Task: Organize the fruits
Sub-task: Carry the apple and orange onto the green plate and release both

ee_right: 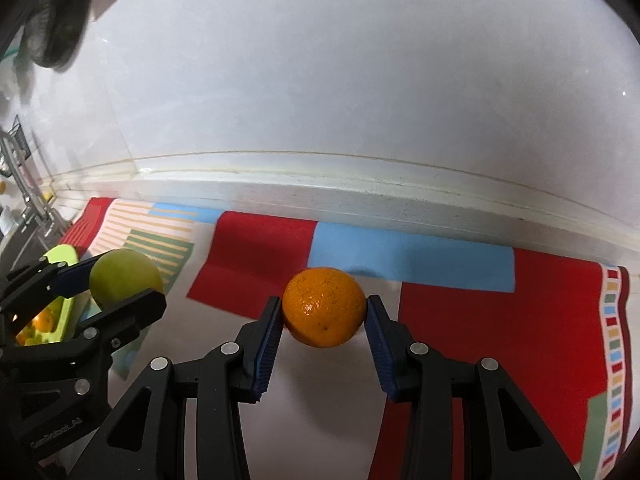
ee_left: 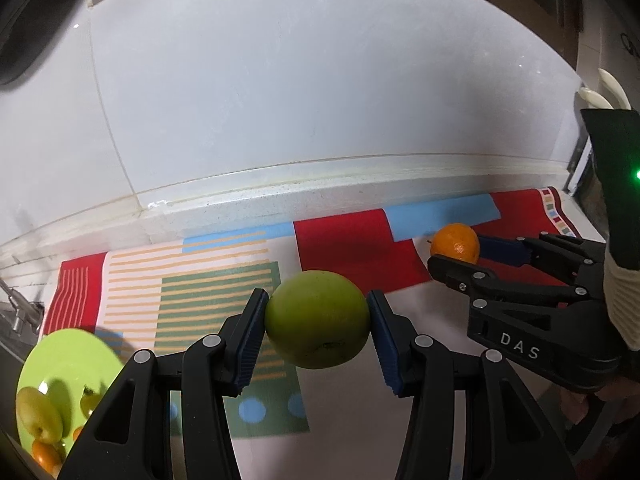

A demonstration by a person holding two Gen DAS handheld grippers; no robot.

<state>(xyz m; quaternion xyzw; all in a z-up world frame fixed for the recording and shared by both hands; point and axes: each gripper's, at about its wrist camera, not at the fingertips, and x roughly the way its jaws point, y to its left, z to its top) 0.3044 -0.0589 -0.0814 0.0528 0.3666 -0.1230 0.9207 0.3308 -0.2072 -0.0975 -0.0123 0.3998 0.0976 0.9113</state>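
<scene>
Fruit on plate point(ee_left: 68, 354) clear only in left view; left gripper point(ee_left: 317, 316) clamps apple point(ee_left: 317, 318); right gripper point(ee_right: 323, 314) clamps orange point(ee_right: 324, 307).

Each tool point(ee_left: 317, 318) point(ee_right: 323, 312) is black with silver screws and ribbed blue pads; the right's side reads "DAS"

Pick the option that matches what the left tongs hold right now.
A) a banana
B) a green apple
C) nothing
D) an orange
B: in the left wrist view the left tongs are closed on the green apple, a blue pad against each side, while the orange sits in the right tongs.
</scene>
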